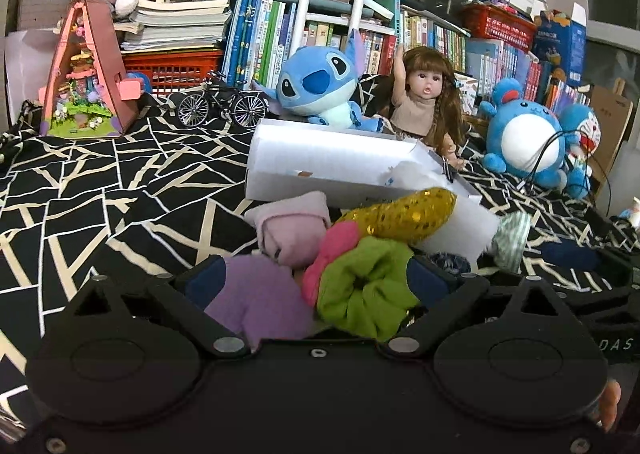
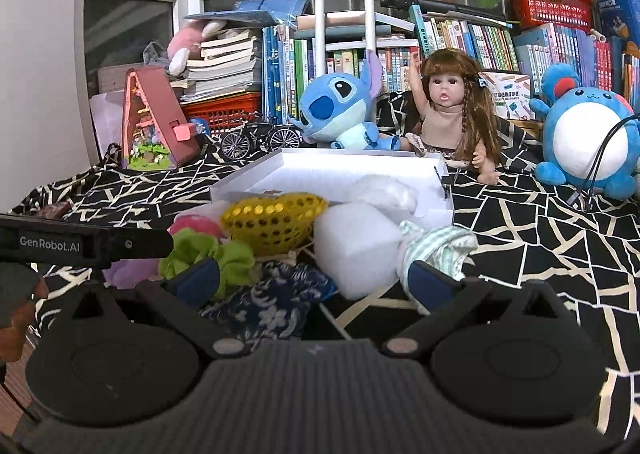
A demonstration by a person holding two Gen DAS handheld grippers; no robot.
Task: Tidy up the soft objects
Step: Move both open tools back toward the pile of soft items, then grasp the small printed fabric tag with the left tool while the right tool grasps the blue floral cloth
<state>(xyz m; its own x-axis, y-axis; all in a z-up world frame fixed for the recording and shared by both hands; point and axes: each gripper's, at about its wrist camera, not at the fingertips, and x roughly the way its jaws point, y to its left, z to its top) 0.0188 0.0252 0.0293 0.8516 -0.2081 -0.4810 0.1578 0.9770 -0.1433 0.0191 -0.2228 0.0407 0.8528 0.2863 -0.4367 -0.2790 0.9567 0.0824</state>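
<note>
"GenRobot.AI" on left claw

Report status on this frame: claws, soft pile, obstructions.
Left claw open over green scrunchie. Right claw open over blue patterned cloth. White box behind pile.

My table wears a black cloth crossed with cream lines. At twelve o'clock stand packed bookshelves under white-framed windows; at ten o'clock, a plain white wall.

We see a glittering sequined yellow pouch, a soft matt green cloth scrunchie, and a smooth white cardboard box.
</note>
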